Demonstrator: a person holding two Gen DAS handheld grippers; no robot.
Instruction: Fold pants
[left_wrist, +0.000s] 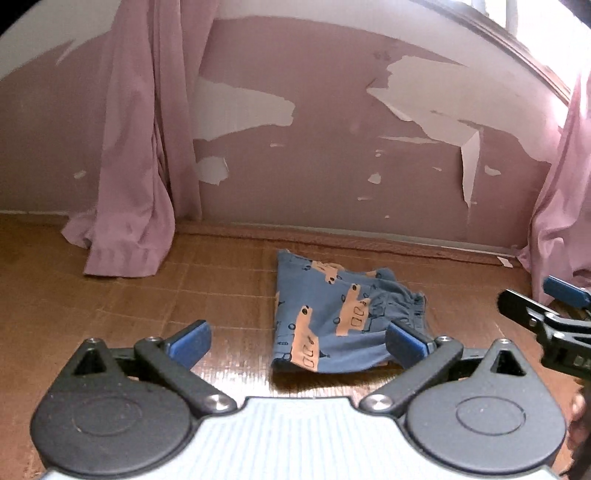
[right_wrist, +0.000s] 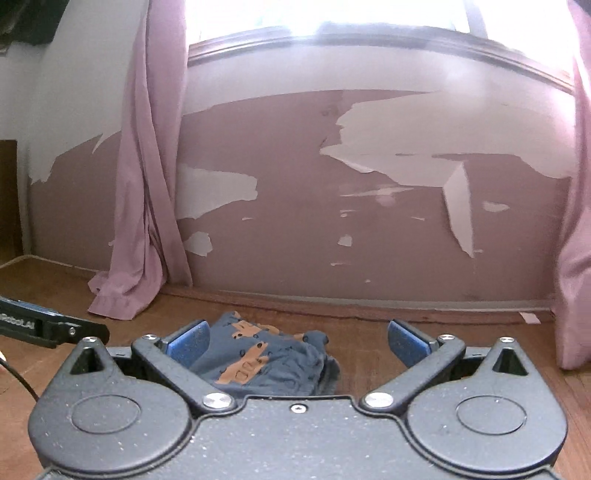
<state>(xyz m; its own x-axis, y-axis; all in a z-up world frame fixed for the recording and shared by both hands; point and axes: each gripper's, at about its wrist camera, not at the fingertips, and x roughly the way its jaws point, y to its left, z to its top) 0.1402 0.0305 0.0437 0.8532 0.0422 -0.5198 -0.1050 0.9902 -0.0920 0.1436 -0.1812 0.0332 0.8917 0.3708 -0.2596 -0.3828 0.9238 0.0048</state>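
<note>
Ahead of me I see the wall (left_wrist: 332, 177), pink with large patches of paint peeled away to white, and a bright window (right_wrist: 332, 14) above it in the right wrist view. A pink curtain (left_wrist: 140, 147) hangs at the left and bunches on the wood. A second curtain (left_wrist: 565, 206) hangs at the right edge.

Below runs the brown wooden surface (left_wrist: 147, 295), glossy, with faint grid lines across it.

On it I see the pants (left_wrist: 332, 317), blue with orange vehicle prints, lying in a compact folded bundle not far from the wall. The gathered waistband faces right. In the left wrist view they sit between my fingers and a little beyond them, nearer the right finger. In the right wrist view the pants (right_wrist: 266, 358) lie just past the left finger, partly hidden behind it.

My left gripper (left_wrist: 297, 341) is spread wide, with its blue pads (left_wrist: 192, 341) apart and nothing between them. I cannot tell whether the right pad touches the cloth. My right gripper (right_wrist: 297, 341) is also spread wide and holds nothing. Each gripper shows in the other's view at the frame edge: the right one (left_wrist: 546, 310) at the far right, the left one (right_wrist: 48, 325) at the far left.

A fingertip (left_wrist: 576, 402) shows at the right edge of the left wrist view.
</note>
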